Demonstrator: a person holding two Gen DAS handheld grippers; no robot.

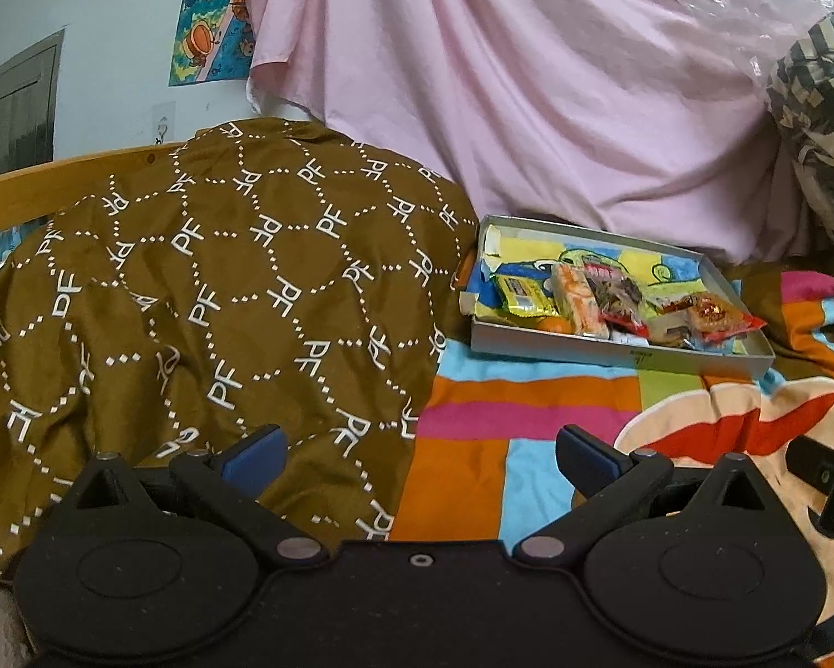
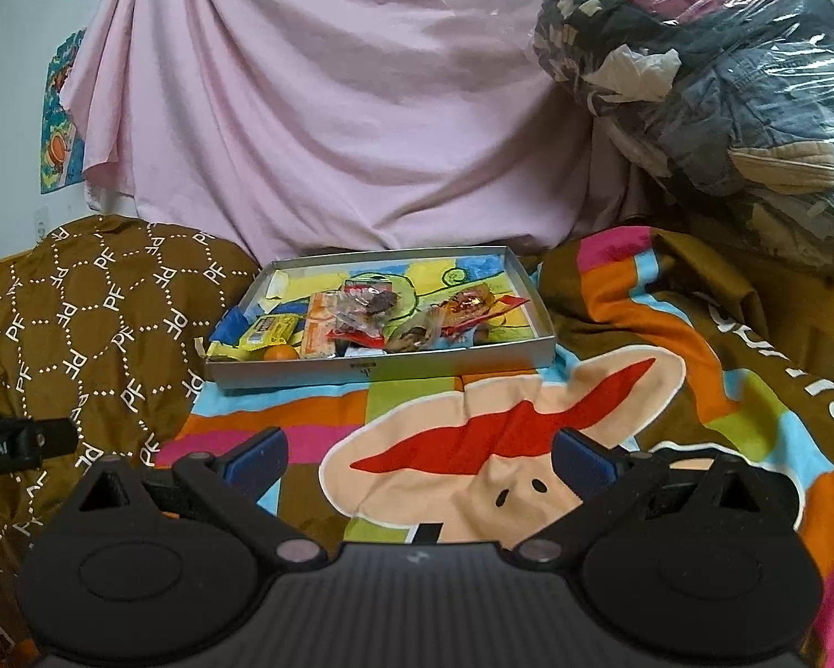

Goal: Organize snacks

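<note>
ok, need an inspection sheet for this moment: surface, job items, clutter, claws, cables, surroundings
Surface: striped cartoon-print blanket on a bed, rumpled at right.
Job's things: shallow grey cardboard tray on the blanket, holding a yellow wrapped snack, an orange-white packet, a red-edged clear packet and a small orange fruit, all piled along its near side.
Clutter: brown PF-patterned quilt bunched left of the tray.
Claws: left claw open, empty; right claw open, empty; both short of the tray.
Cables: nothing seen.
Surroundings: pink draped sheet behind; clear plastic bag of clothes at right; cartoon poster on the wall.
</note>
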